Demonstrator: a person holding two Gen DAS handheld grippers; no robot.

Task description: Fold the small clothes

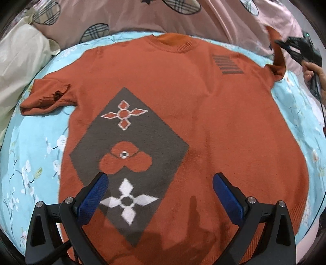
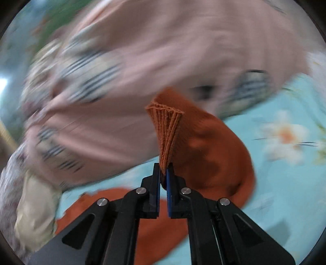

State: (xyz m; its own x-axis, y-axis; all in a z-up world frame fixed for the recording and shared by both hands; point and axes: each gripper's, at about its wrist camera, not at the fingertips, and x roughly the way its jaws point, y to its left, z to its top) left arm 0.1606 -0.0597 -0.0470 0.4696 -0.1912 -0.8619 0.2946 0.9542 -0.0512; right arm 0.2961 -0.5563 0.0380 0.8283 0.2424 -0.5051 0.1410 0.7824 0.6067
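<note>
An orange knit sweater (image 1: 203, 122) with a grey diamond pattern lies flat, front up, on a light-blue floral bedsheet (image 1: 36, 167). My left gripper (image 1: 161, 183) is open and empty above the sweater's lower half. The left sleeve (image 1: 46, 95) lies folded on the sheet. My right gripper (image 2: 163, 173) is shut on the ribbed cuff (image 2: 167, 130) of the right sleeve and holds it lifted off the bed; it also shows in the left wrist view (image 1: 289, 46) at the far right, with the sleeve (image 1: 278, 57) raised.
A pink duvet (image 1: 142, 18) with plaid patches is bunched behind the sweater's collar. A cream pillow (image 1: 20, 61) lies at the far left. The right wrist view is motion-blurred; the pink duvet (image 2: 142, 71) fills its background.
</note>
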